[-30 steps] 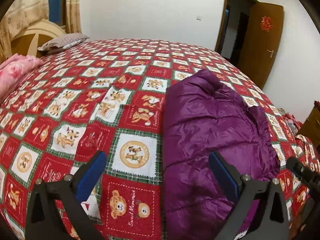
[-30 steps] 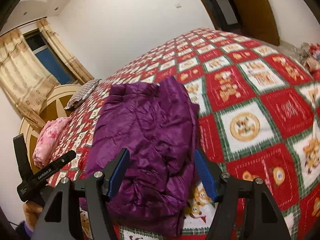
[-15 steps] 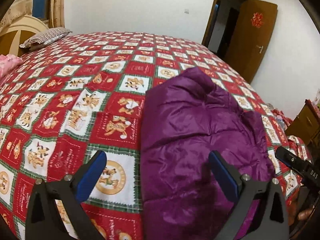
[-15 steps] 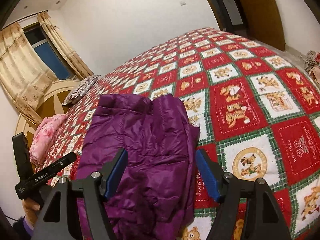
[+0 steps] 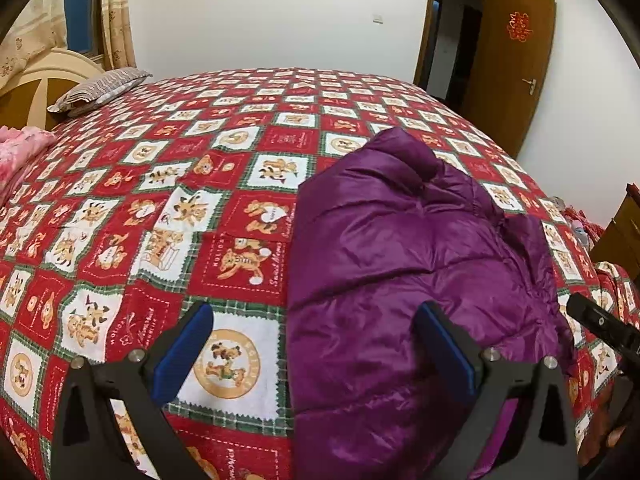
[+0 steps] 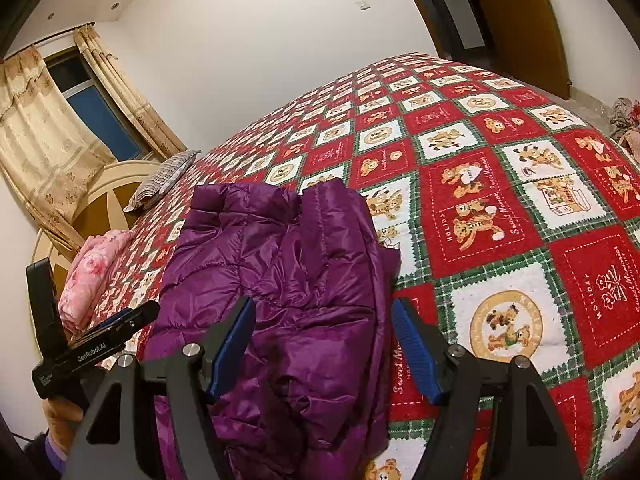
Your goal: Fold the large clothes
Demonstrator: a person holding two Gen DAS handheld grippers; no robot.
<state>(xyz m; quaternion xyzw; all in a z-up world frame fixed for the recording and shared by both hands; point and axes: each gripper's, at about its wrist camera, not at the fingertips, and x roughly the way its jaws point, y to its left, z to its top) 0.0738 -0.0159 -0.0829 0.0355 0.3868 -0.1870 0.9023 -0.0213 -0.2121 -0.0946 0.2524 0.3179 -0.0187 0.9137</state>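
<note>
A purple puffer jacket lies folded in a long bundle on the red bear-print bedspread. It also shows in the right wrist view. My left gripper is open and empty, above the near left edge of the jacket. My right gripper is open and empty, above the jacket's near right part. The left gripper also shows at the left of the right wrist view, and the right gripper at the right edge of the left wrist view.
A grey striped pillow and a pink folded quilt lie by the headboard. A brown door stands open at the far right. Clothes lie on the floor beside the bed.
Both grippers have pulled back and risen slightly from the jacket, staying open. The jacket has not moved on the bed.
</note>
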